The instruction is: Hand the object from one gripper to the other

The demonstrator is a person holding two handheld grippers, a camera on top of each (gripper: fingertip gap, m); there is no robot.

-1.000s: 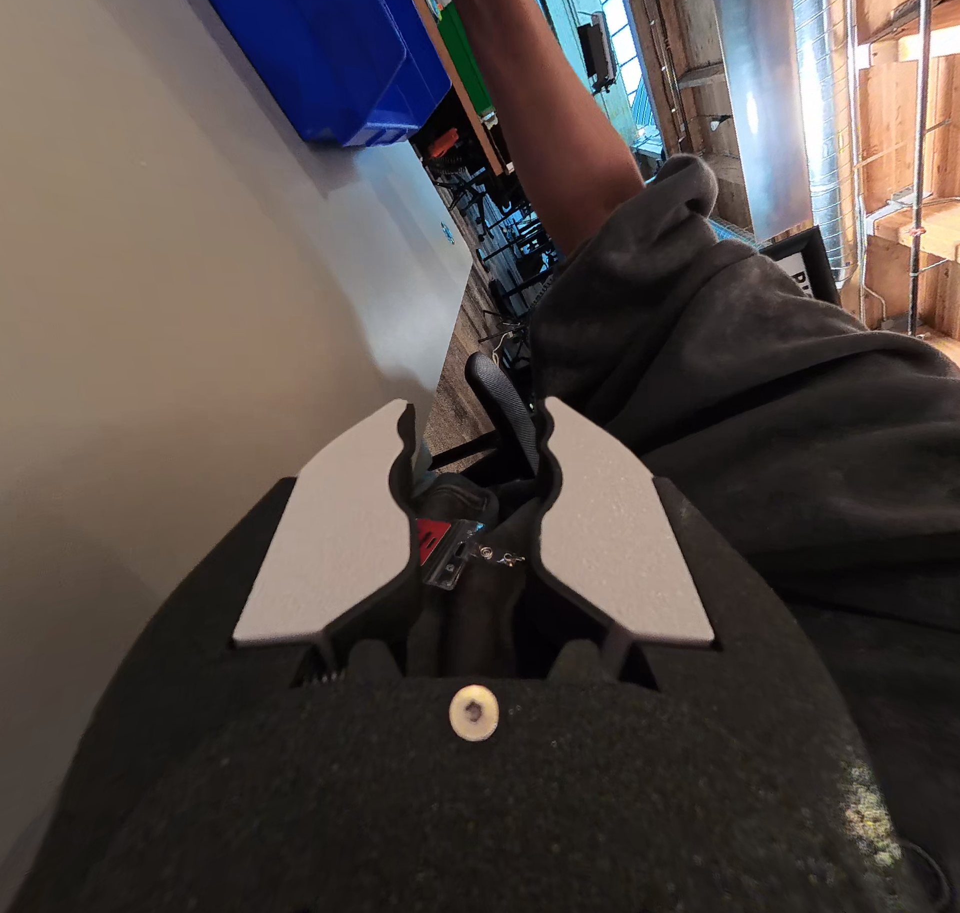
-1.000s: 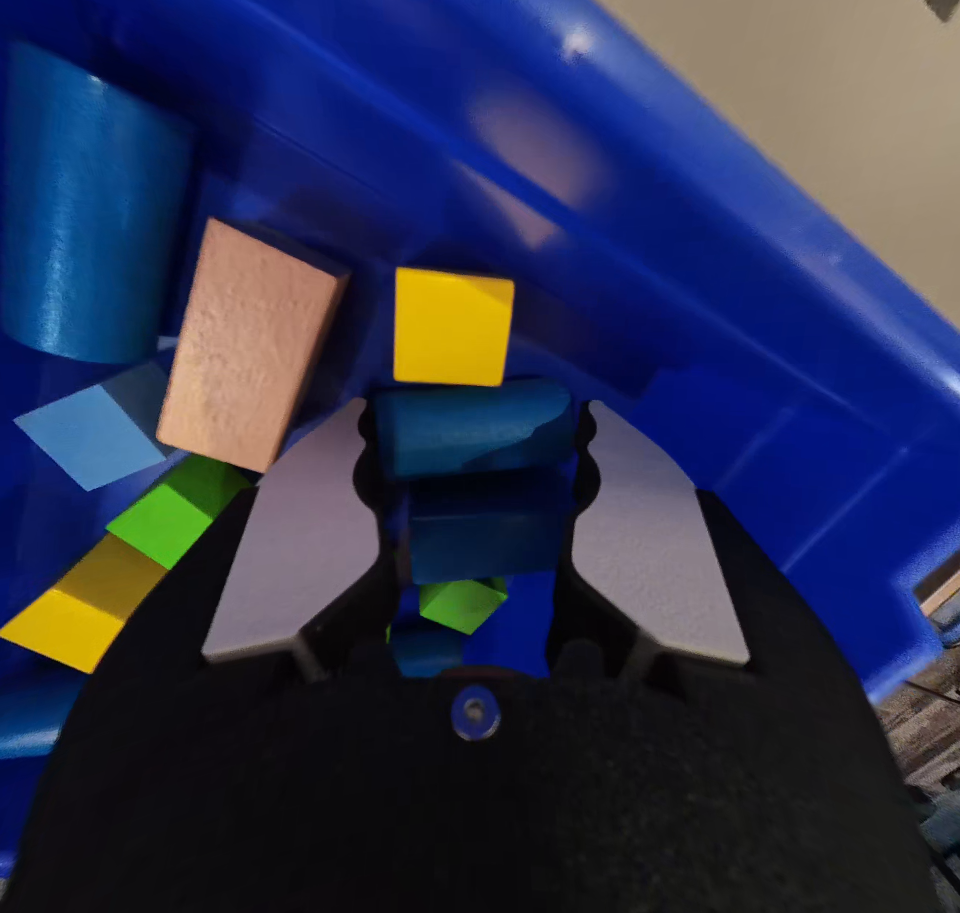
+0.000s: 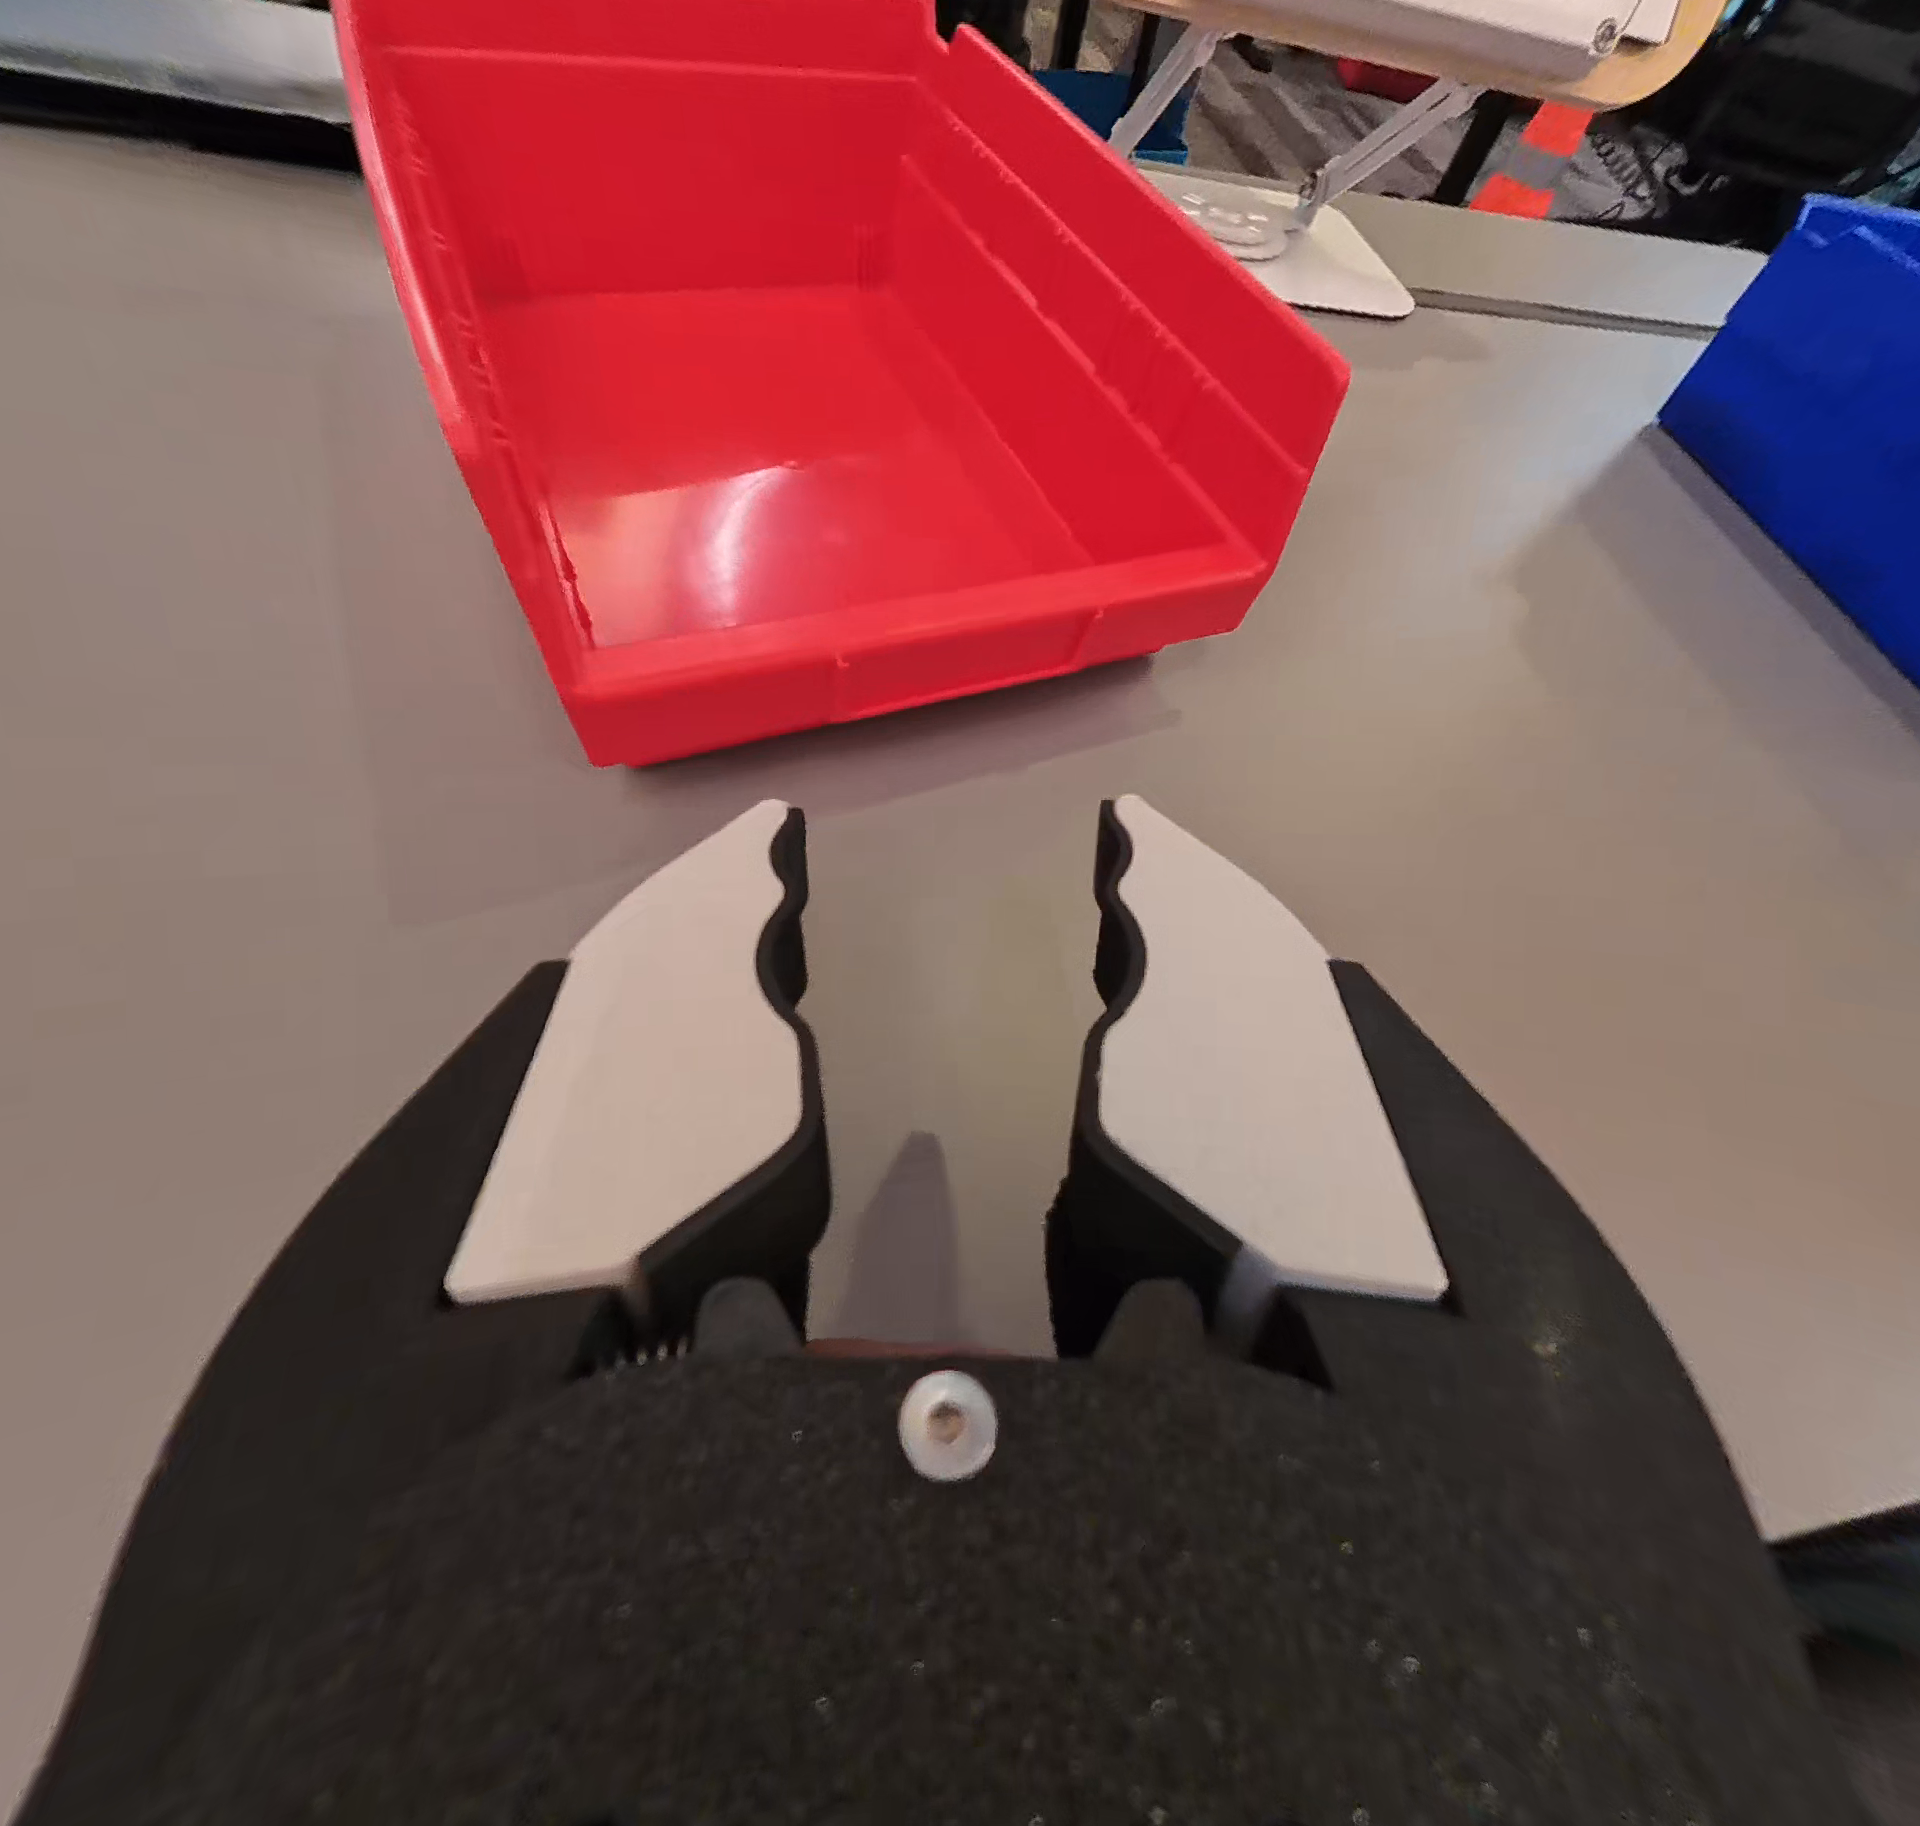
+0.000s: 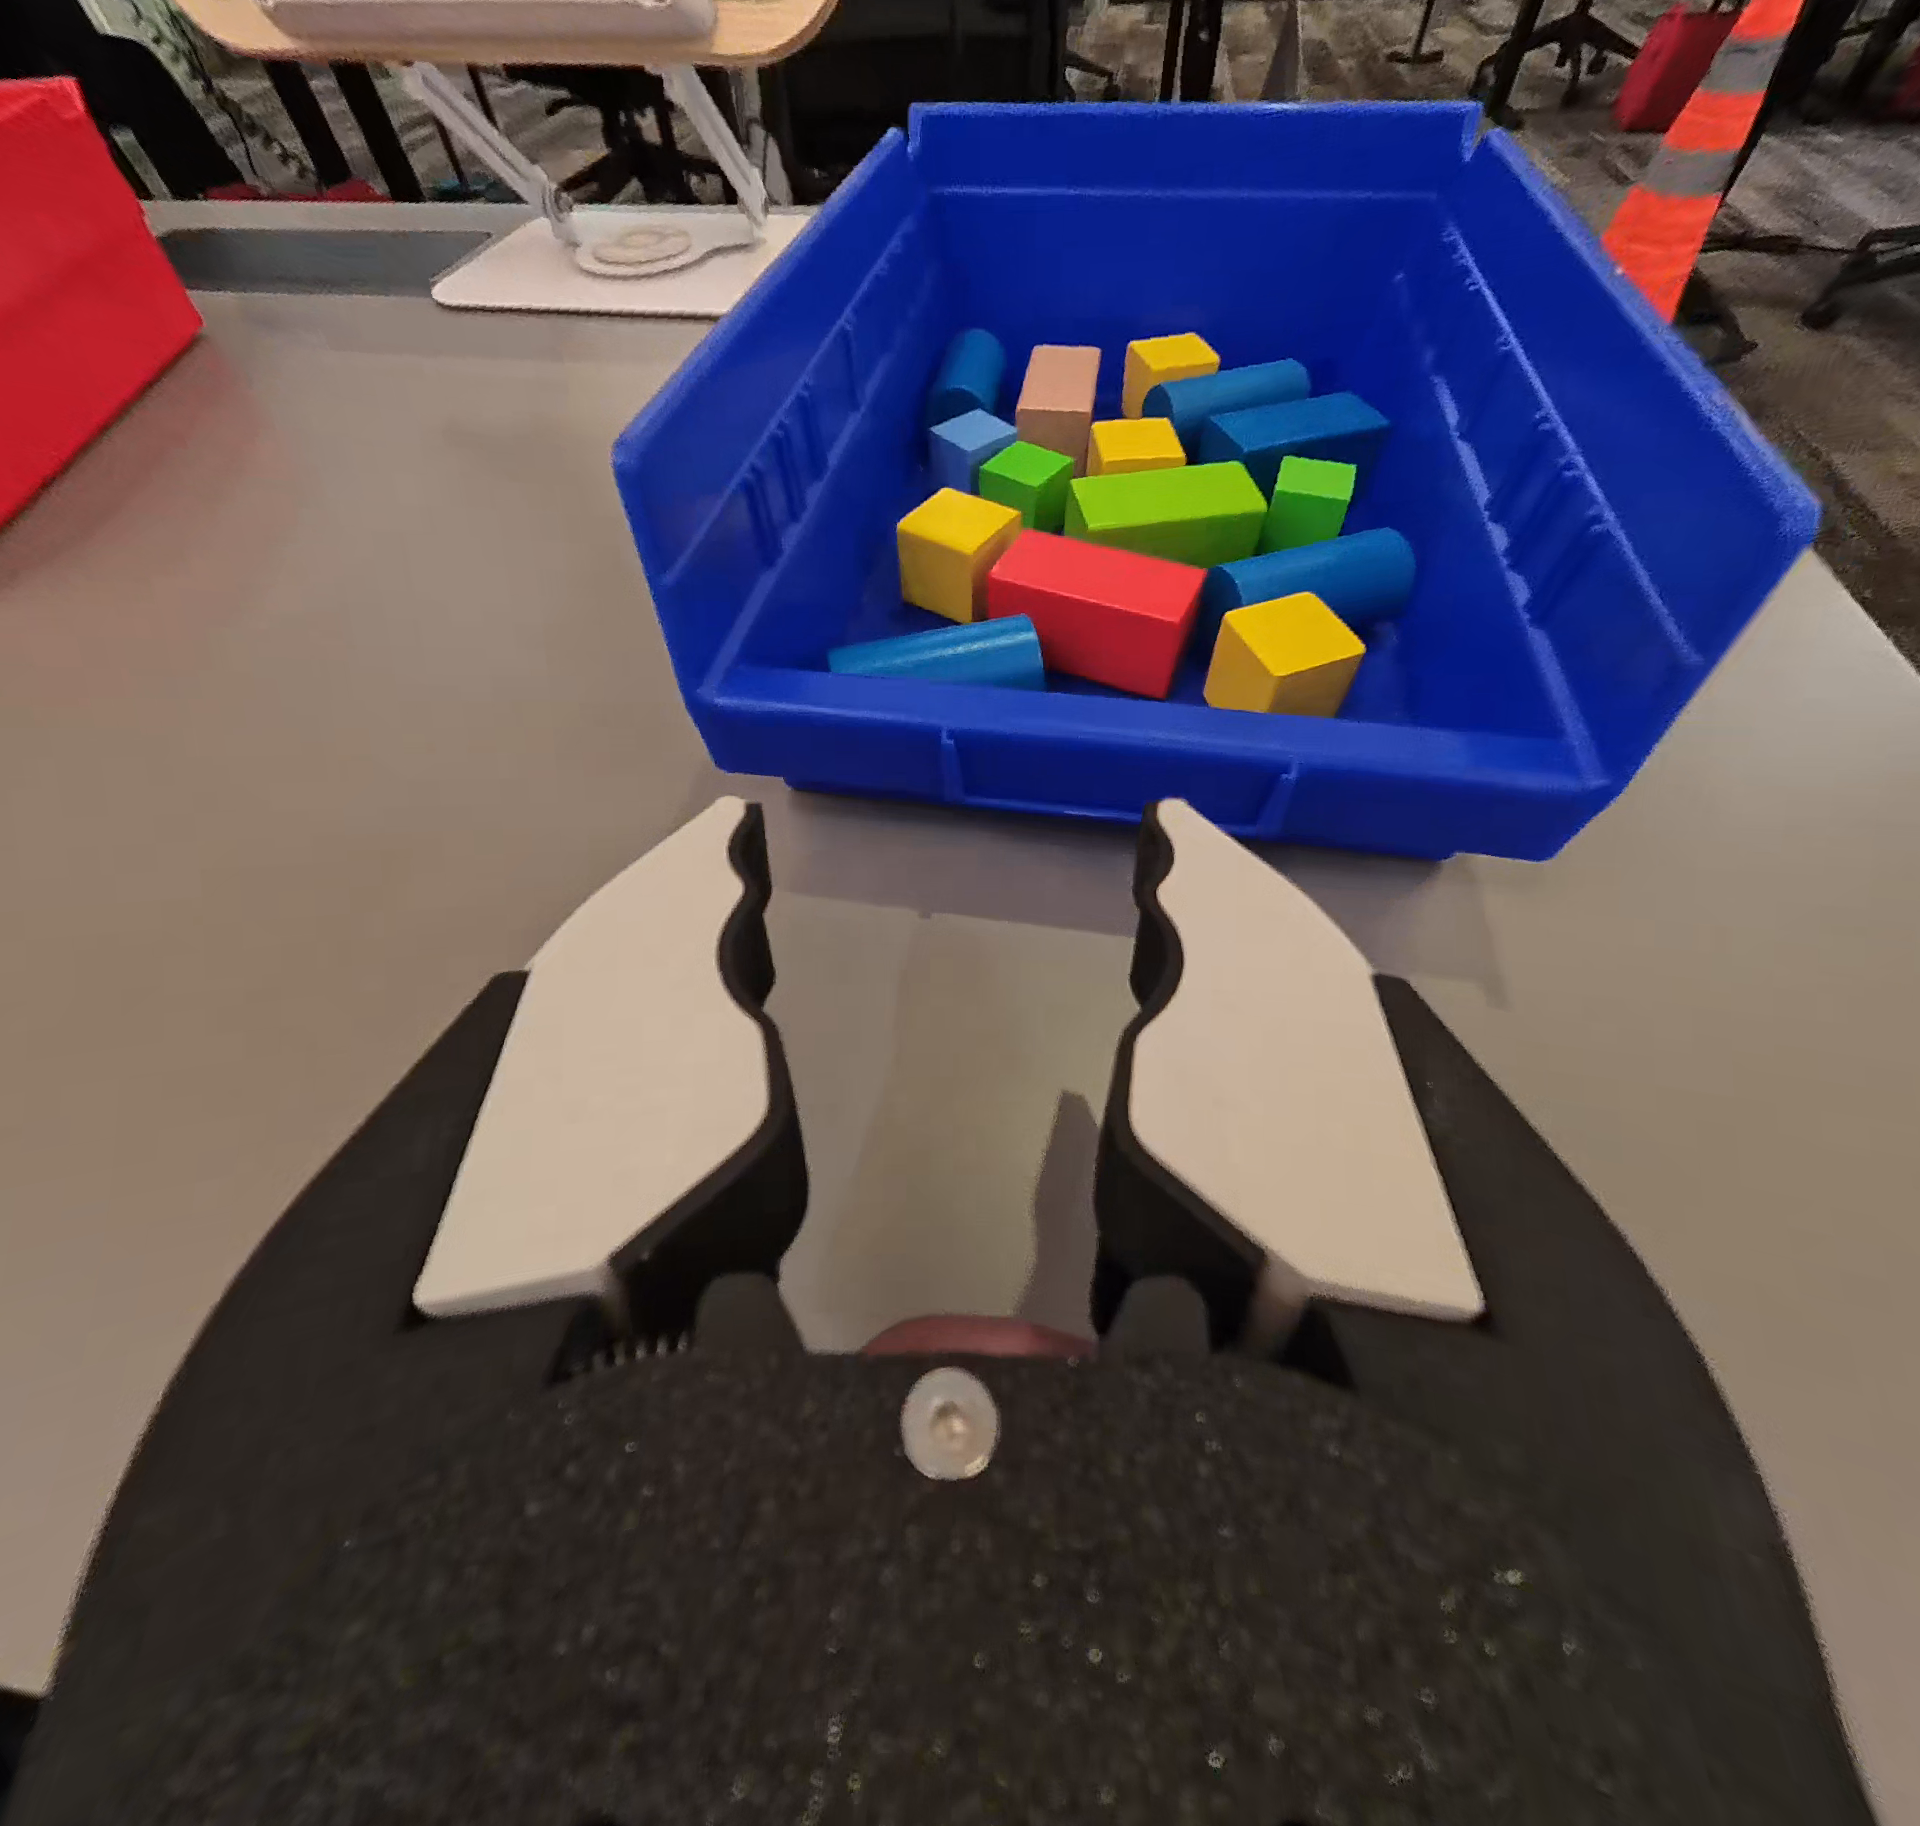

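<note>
Looks like nothing's been handed over so far. The right gripper (image 4: 948, 820) hangs over the grey table (image 4: 312, 737) just short of the blue bin (image 4: 1143, 758), fingers spread apart with nothing between them. All the wooden blocks (red one (image 4: 1091, 607) up front, yellow cube (image 4: 1283, 654) beside it) sit in that bin. The left gripper (image 3: 948, 820) is likewise spread and empty, facing the red bin (image 3: 883, 654), which holds nothing. So the pick, the pass and probably a drop all remain.

Two bins on the table (image 3: 260, 633) — blocks (image 4: 1132, 529) in the right bin (image 4: 1122, 768).
</note>
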